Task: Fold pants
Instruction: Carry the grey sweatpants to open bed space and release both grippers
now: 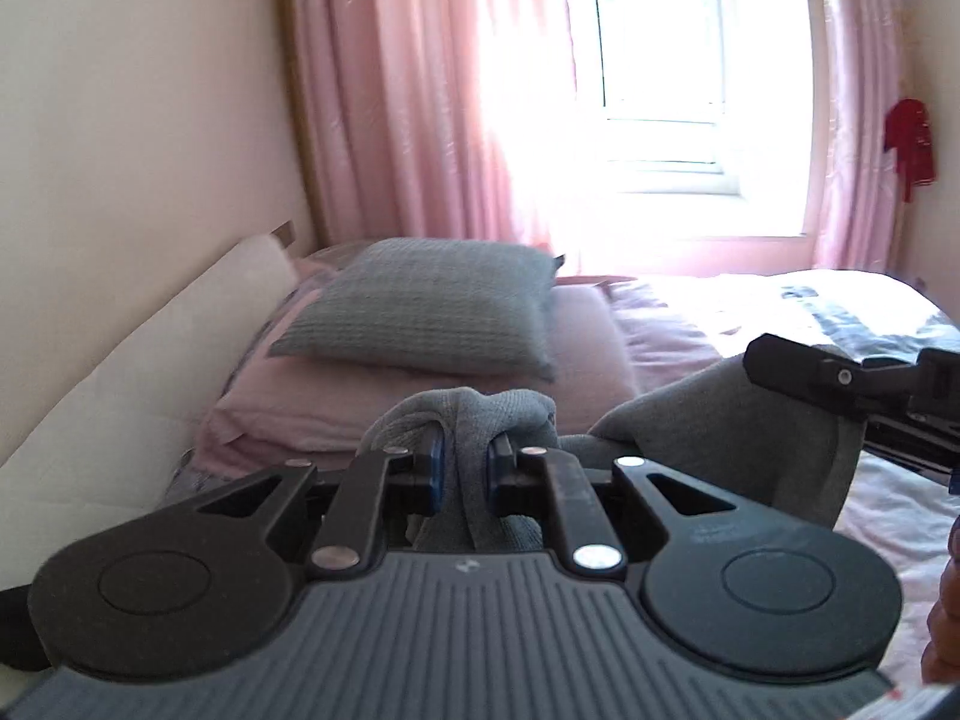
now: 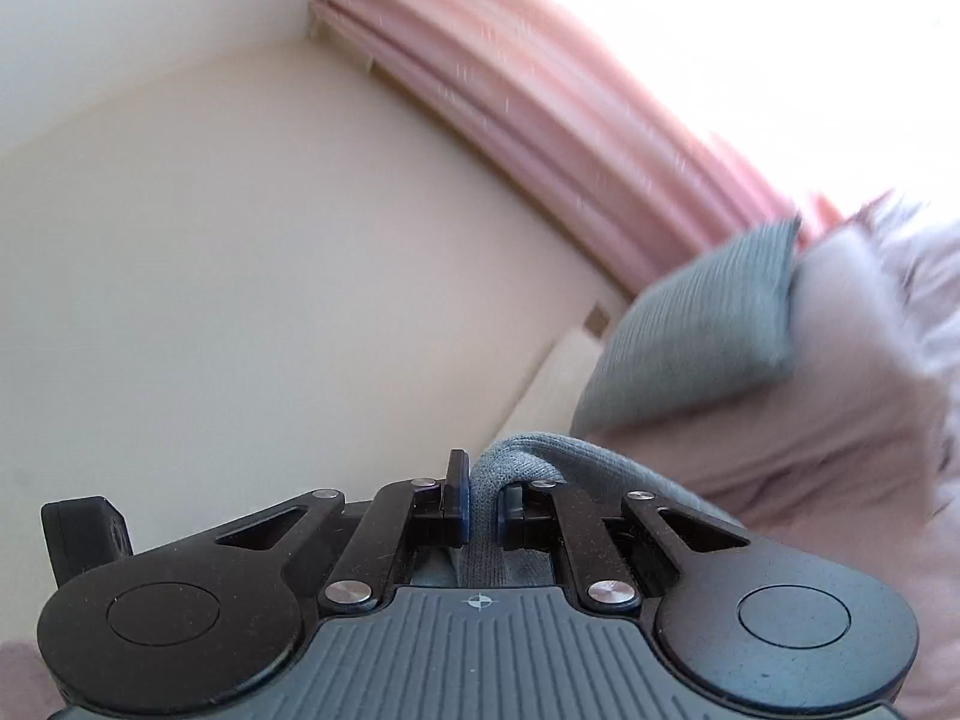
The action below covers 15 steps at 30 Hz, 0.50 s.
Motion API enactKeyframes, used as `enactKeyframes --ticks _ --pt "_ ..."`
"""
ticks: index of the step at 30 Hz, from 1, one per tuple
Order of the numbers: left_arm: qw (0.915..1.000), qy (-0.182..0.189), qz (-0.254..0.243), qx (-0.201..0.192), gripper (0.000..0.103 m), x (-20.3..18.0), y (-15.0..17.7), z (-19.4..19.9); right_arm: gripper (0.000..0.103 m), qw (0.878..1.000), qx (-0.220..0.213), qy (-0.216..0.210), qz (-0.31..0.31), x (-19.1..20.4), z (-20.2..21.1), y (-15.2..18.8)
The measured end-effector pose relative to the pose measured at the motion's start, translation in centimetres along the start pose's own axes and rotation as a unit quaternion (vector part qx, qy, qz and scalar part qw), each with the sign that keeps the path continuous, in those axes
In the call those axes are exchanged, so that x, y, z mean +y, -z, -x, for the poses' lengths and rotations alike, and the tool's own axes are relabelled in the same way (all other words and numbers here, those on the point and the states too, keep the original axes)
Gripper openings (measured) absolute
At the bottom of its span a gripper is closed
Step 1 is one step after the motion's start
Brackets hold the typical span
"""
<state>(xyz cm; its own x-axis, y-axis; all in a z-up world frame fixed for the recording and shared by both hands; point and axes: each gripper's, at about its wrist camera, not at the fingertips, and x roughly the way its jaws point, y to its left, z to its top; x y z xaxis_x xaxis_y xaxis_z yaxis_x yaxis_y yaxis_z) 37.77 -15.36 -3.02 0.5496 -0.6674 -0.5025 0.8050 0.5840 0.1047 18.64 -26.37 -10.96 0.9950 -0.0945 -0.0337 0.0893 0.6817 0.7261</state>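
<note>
Left gripper (image 1: pixel 462 468): seen nearest the lens in the left wrist view; its blue pads are pressed onto a bunched fold of grey knit pants (image 1: pixel 474 414).
Right gripper (image 2: pixel 481 507): closed tightly on a rounded loop of the same pants (image 2: pixel 522 450); a second point on it is given by the left wrist view, where its black body (image 1: pixel 840 384) enters from the right edge.
Surface: a bed (image 1: pixel 888 516) covered in pale pink and white bedding, with a grey waffle-textured pillow (image 1: pixel 432 306) laid on a pink pillow (image 1: pixel 372 402) at the head.
Room: a cream wall (image 1: pixel 132 120) is seen on the left, pink curtains (image 1: pixel 420 90) and a bright window (image 1: pixel 678 72) behind the bed, and a red object (image 1: pixel 909 147) hung at the right.
Pants, position: held off the bed between the two grippers, in front of the pillows.
Pants, axis: the cloth is seen to run across the picture from the left gripper to the right one; which end is the waist cannot be told.
Left wrist view only: the cloth spanning both grippers, the window, the bed's width, part of a hand (image 1: pixel 942 618) at the lower right edge.
Right wrist view only: the scene is tilted and blurred, with mostly wall, curtain and the grey pillow (image 2: pixel 696 324) shown.
</note>
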Motion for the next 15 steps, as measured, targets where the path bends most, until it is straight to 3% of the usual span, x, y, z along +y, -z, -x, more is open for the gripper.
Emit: enactKeyframes --ticks 5,11,12,14,15 --pt "0.9932 0.111 -0.017 -0.031 0.010 -10.1 -2.3 3.1 0.004 0.995 -0.083 0.042 0.045 1.2 12.3 -4.9" --pt "0.9708 0.235 -0.034 -0.038 0.011 -23.6 -3.3 6.2 0.004 0.977 -0.146 0.127 0.093 2.4 26.1 -9.3" --pt "0.9670 0.251 -0.032 -0.028 0.011 -25.5 -3.1 6.3 0.005 0.975 -0.144 0.143 0.094 2.3 27.9 -9.6" --pt "0.9615 0.272 -0.034 0.016 0.015 -29.2 -2.3 5.6 0.010 0.973 -0.098 0.188 0.087 1.4 30.4 -10.2" --pt "0.9594 0.276 -0.039 0.044 0.019 -31.1 -1.7 5.0 0.026 0.970 -0.061 0.218 0.084 0.6 30.7 -10.0"
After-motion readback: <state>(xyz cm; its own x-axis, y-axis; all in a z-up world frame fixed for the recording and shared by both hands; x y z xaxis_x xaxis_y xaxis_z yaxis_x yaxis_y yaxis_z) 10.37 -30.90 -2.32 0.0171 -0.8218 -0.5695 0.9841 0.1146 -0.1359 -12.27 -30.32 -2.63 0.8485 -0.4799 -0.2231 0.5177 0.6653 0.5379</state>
